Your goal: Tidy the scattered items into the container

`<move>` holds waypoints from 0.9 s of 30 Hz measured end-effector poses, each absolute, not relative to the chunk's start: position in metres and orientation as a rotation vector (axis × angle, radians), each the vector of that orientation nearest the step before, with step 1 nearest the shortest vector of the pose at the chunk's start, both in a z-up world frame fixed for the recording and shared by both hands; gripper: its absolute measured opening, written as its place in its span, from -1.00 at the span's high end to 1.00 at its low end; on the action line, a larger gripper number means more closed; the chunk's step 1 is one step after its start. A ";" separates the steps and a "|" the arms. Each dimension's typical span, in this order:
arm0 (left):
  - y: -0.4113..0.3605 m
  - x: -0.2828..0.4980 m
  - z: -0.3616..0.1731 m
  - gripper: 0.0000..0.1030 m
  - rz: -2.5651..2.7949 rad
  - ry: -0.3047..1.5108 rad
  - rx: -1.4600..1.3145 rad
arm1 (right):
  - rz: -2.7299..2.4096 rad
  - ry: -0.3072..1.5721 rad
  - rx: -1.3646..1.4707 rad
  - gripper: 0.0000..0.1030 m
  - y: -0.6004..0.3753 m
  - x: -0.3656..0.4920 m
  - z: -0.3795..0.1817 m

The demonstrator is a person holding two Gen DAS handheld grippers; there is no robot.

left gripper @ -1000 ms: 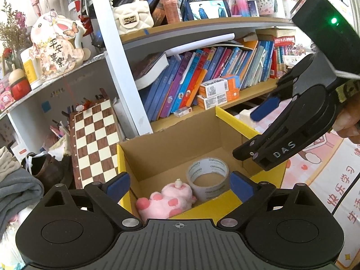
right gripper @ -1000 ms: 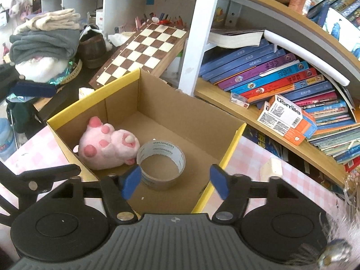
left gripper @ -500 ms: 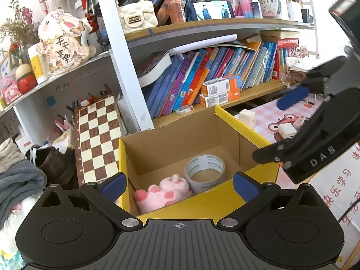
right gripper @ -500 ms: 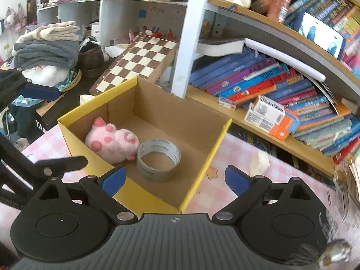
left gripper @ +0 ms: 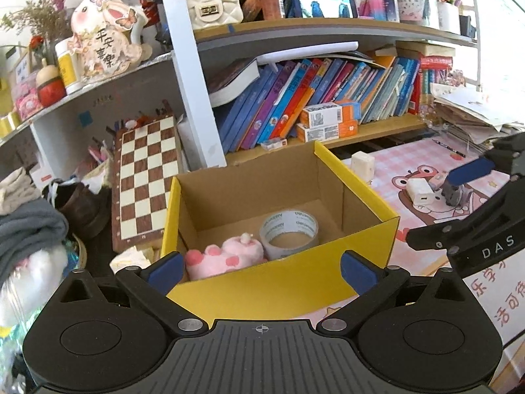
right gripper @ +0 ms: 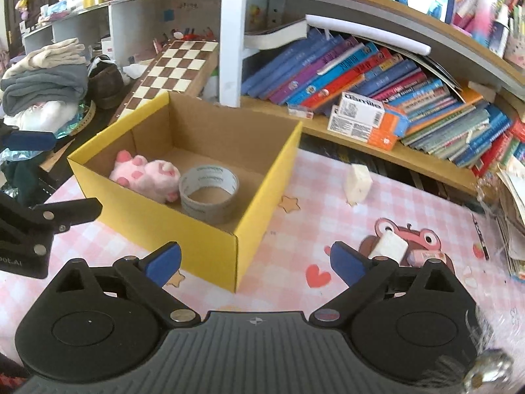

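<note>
A yellow cardboard box (left gripper: 361,239) (right gripper: 262,177) stands open on the pink checked mat. Inside lie a pink plush toy (left gripper: 226,256) (right gripper: 144,174) and a roll of grey tape (left gripper: 288,233) (right gripper: 210,187). My left gripper (left gripper: 261,267) is open and empty, just in front of the box's near wall. My right gripper (right gripper: 254,261) is open and empty, off the box's near right corner. On the mat to the right lie a white block (left gripper: 418,190) (right gripper: 388,246), a small pink piece (right gripper: 426,257) beside it, and a cream cube (left gripper: 362,164) (right gripper: 359,184).
A bookshelf with leaning books (left gripper: 311,105) and orange boxes (right gripper: 367,121) runs behind the mat. A chessboard (left gripper: 147,177) leans left of the box, by folded clothes (right gripper: 46,85) and a shoe (left gripper: 82,207). Paper stacks (left gripper: 469,115) sit at the right edge.
Both grippers have pulled back from over the box. The right gripper has swung right and opened wider, so the mat and its loose items have come into view.
</note>
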State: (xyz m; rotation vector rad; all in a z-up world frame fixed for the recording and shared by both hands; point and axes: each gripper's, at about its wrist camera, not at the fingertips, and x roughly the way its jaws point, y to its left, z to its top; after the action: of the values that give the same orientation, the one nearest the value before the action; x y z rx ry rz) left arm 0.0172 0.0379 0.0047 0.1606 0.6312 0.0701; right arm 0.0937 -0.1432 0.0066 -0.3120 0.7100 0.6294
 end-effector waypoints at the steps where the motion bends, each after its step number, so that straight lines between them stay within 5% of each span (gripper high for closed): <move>1: 0.035 0.016 0.004 -0.99 0.078 0.633 0.158 | 0.626 0.712 -0.308 -0.91 -0.147 0.093 0.006; 27: -0.048 0.021 -0.002 -0.99 0.159 0.717 0.073 | 0.585 0.759 -0.245 -0.96 -0.241 0.102 -0.007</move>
State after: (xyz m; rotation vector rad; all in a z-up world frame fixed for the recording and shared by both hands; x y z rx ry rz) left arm 0.0211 -0.0482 -0.0020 0.0733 0.7167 0.1587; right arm 0.1019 -0.2409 -0.0067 -0.2449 0.7590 0.5850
